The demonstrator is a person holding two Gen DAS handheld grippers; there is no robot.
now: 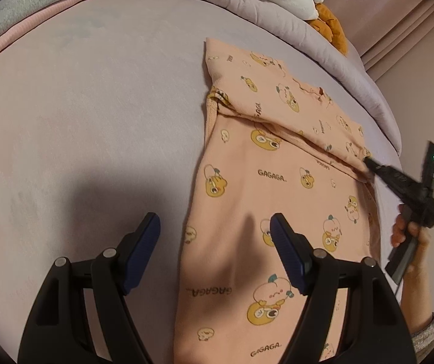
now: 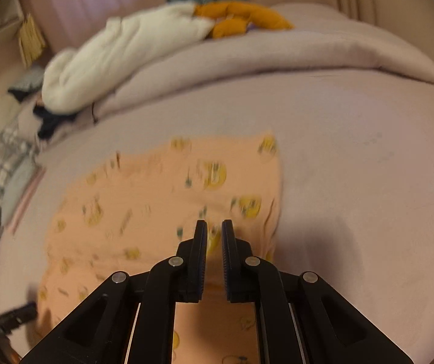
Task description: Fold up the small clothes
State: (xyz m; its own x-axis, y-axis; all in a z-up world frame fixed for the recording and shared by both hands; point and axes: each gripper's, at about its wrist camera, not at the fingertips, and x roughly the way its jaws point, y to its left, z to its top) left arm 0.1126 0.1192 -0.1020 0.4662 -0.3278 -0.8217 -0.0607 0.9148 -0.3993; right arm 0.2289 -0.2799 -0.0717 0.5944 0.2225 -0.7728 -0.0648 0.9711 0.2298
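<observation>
Only the left view shows the right gripper [image 1: 368, 163] pinching the shirt [image 1: 277, 182]; left gripper [image 1: 215, 227] jaws gape.

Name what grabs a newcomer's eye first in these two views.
The peach cartoon-print garment lies on the lilac bed, its far part folded over. The right claw is at the fold's right edge, jaws shut; whether it pinches cloth is unclear. The left claw hangs open over the near hem, and folded clothes sit at the far left.
</observation>
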